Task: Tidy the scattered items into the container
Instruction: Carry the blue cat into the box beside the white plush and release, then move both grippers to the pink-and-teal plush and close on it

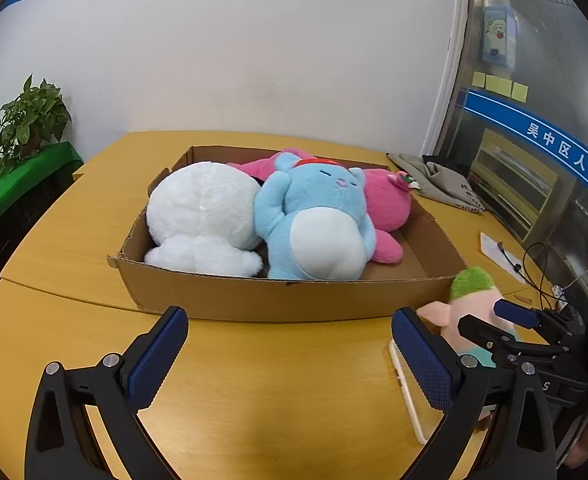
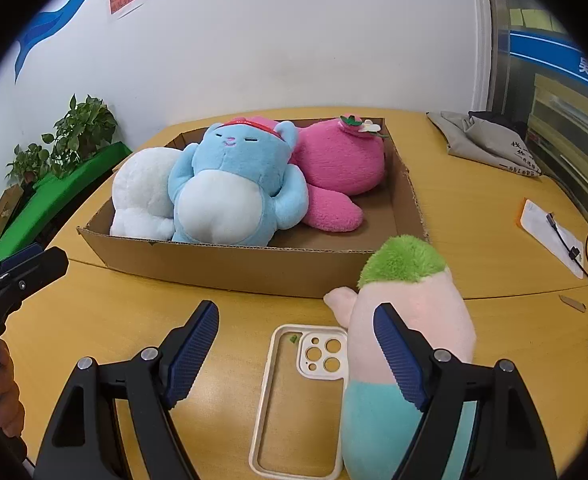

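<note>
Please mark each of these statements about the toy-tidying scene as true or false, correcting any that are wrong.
1. The blue plush lies inside the cardboard box. True.
2. The green-topped plush is in the box. False: it is on the table, outside the box's near right corner.
3. The left gripper holds the white plush. False: its jaws are open and empty.
4. A phone case lies on the table beside the green-topped plush. True.
5. The pink plush is at the box's right. True.

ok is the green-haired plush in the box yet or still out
Out. The green-haired plush stands on the table in front of the cardboard box, beside the phone case.
</note>
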`<state>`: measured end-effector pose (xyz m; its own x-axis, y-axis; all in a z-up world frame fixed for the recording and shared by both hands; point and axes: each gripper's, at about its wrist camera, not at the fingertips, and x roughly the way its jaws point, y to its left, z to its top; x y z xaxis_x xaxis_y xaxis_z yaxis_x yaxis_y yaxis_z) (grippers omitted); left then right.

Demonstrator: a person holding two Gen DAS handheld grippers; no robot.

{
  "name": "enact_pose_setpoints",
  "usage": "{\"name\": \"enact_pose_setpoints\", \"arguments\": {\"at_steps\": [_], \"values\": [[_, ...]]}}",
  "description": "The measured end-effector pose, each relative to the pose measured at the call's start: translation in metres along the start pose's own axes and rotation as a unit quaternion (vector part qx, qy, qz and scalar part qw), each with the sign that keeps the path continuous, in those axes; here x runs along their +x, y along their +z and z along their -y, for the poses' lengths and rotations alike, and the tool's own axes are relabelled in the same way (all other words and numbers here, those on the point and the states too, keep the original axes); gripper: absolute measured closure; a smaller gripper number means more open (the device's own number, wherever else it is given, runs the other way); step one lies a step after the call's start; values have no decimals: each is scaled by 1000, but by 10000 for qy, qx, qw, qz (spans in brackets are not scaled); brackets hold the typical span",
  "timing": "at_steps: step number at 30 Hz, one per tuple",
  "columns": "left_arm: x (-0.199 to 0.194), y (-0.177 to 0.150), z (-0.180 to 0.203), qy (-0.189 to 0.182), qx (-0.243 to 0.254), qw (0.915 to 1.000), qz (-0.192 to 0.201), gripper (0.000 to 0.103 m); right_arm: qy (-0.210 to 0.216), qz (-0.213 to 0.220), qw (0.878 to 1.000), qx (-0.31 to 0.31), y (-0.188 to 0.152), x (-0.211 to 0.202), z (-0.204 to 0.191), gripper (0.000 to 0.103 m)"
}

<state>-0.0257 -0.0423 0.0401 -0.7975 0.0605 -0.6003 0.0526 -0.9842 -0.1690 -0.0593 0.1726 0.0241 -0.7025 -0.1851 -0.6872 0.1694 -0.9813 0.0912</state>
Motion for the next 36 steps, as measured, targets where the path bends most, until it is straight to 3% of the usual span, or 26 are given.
{"name": "enact_pose_setpoints", "arguments": {"at_steps": [13,27,36], "values": [[-5,-11,24,-119,215,9997,-50,0,-52,76,9999,-56,-11,-16,1,23],[7,-10,24,-215,242,9994,-152,0,17,84,9999,-72,-11,-11,1,23],[25,-18,40,-454,357,9975,-405,0,-287,165,9971,693,-21,-25,86,23]]}}
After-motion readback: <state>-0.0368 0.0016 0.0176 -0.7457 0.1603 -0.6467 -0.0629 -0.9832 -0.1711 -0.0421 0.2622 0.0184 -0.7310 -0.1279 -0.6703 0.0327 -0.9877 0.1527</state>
